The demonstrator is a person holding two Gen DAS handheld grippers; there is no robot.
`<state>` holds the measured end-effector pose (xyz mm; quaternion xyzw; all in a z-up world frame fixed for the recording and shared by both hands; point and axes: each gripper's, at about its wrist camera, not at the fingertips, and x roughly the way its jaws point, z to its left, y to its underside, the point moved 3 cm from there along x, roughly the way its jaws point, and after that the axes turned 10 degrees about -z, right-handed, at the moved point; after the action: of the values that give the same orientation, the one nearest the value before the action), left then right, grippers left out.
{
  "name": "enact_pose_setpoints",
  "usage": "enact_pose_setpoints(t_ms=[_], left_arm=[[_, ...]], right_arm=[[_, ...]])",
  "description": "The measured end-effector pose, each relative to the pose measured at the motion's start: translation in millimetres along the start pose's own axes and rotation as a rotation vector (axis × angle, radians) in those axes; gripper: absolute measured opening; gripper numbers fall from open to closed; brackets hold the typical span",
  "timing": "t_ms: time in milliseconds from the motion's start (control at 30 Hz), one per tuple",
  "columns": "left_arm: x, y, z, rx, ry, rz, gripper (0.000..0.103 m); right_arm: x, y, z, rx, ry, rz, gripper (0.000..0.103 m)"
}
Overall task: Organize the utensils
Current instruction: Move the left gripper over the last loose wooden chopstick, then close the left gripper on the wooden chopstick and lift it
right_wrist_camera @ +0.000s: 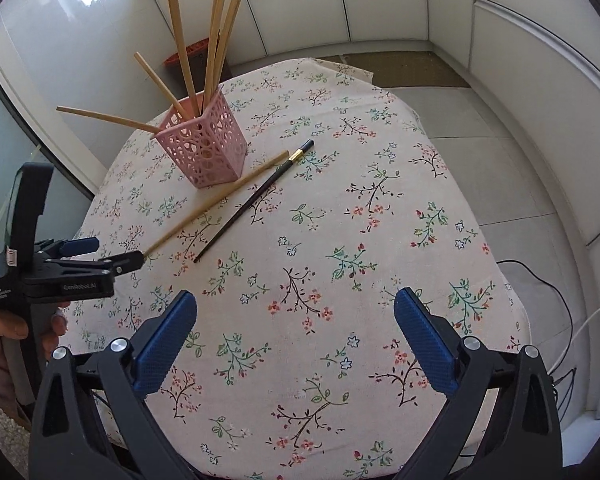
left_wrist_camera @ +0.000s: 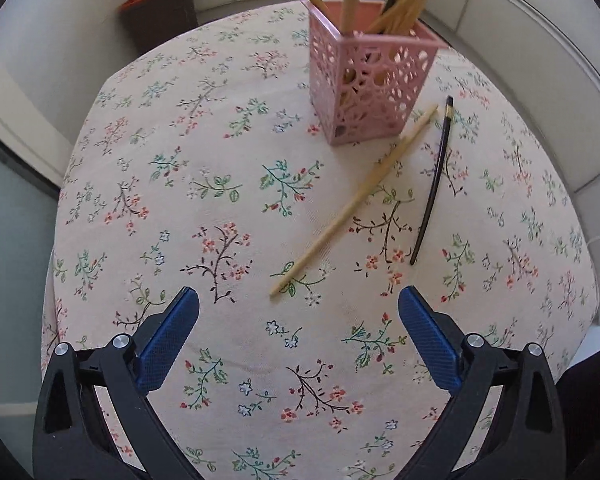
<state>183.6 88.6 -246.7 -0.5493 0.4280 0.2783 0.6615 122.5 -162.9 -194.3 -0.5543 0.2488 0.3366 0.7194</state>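
A pink perforated holder point(left_wrist_camera: 370, 80) point(right_wrist_camera: 208, 148) stands on the floral tablecloth point(left_wrist_camera: 220, 200) with several wooden chopsticks upright in it. Beside it lie one wooden chopstick point(left_wrist_camera: 356, 200) point(right_wrist_camera: 220, 200) and one black chopstick point(left_wrist_camera: 436, 184) point(right_wrist_camera: 256, 200), side by side. My left gripper point(left_wrist_camera: 298, 292) point(right_wrist_camera: 112, 254) is open just above the cloth. The wooden chopstick's near tip lies right in front of its blue fingers, and nothing is held. My right gripper point(right_wrist_camera: 294, 296) hangs open over bare cloth, nearer than both loose chopsticks, with nothing between its fingers.
A brown basket with an orange rim point(left_wrist_camera: 160, 12) point(right_wrist_camera: 188, 50) stands behind the table. White cabinet fronts surround it. Cables point(right_wrist_camera: 540, 280) run over the floor at the right. A person's hand point(right_wrist_camera: 4, 328) holds the left gripper's handle.
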Motion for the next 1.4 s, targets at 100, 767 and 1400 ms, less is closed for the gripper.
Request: enact_pose_setpoints(t_ms=[100,767,1400], left_arm=[[11,4,1,0.023,-0.010,-0.008,0.096],[33,-4,-19,0.163,0.077,-0.042,0.065],[-76,18,-62,0.301,0.205,-0.211,0.004]], right_arm=[[1,3,0,-0.009,0.005,0.006,0.096],[13,8,-9,0.030,0.023,0.051,0.096],[15,5,-9,0.038,0.043,0.030,0.096]])
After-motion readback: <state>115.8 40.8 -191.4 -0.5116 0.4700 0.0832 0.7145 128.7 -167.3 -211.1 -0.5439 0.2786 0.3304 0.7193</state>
